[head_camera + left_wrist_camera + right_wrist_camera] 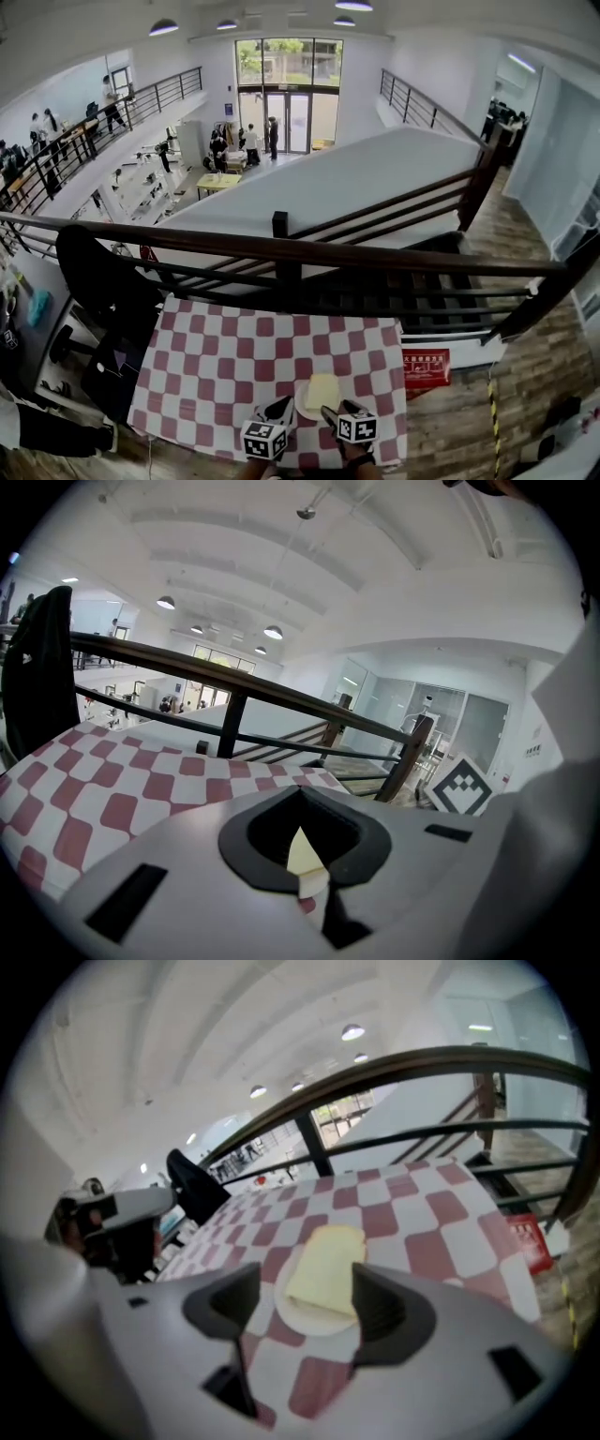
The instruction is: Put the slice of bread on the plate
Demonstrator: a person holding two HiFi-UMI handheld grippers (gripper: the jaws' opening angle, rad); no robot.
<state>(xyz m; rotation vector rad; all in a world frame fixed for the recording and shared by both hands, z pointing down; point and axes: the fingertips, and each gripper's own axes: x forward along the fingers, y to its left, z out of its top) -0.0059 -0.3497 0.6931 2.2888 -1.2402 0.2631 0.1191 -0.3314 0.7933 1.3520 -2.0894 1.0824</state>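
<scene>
Pale-yellow soft slice of bread [325,1269] lies on the round white plate [309,1324], its long axis running away from the right tool [305,1290]. That tool's jaws stand apart and empty, just short of the plate. The left tool [302,794], jaws together, hangs beside the plate.

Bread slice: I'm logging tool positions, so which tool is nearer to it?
Right. The right tool hangs just short of the bread slice, jaws open toward it; the left tool sits off to its left.
</scene>
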